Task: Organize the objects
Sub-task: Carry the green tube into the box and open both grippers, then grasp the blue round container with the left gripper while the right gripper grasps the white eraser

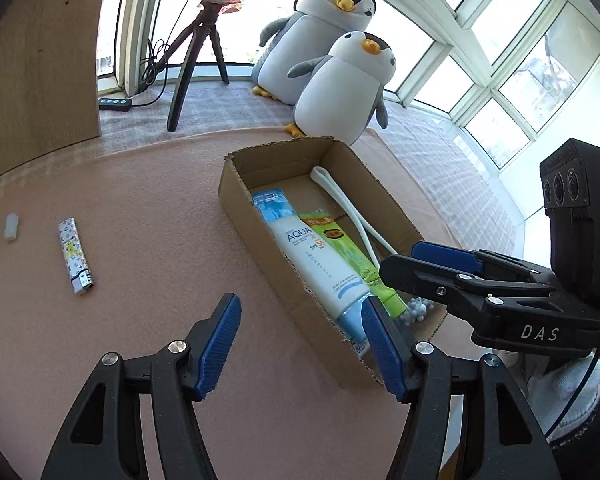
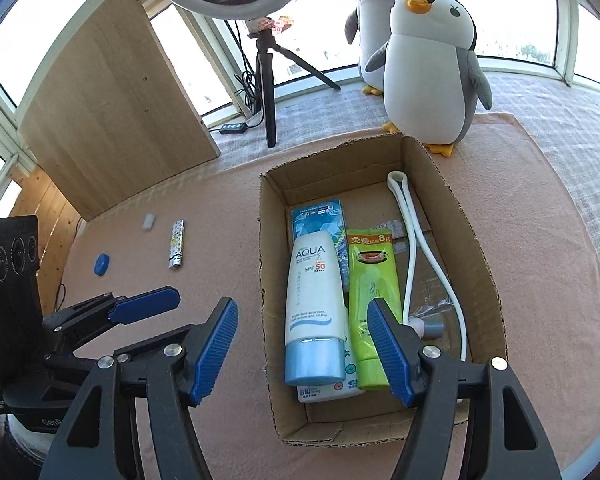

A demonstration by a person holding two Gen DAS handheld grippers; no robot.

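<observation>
pink mat (image 2: 220, 208) w/ cardboard box (image 2: 480, 264) holding sunscreen tube (image 2: 312, 300), green tube (image 2: 374, 288), white cable (image 2: 410, 248); lighter (image 2: 177, 245), blue cap (image 2: 101, 264), white bit (image 2: 148, 221) lie left of box; left gripper (image 1: 300, 344) & right gripper (image 2: 306, 348) both spread wide, empty

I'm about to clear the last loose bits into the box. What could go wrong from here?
1. The small blue cap and white piece are tiny and may slip from a gripper.
2. The box is already crowded by the sunscreen tube and green tube, so the lighter could land on top.
</observation>
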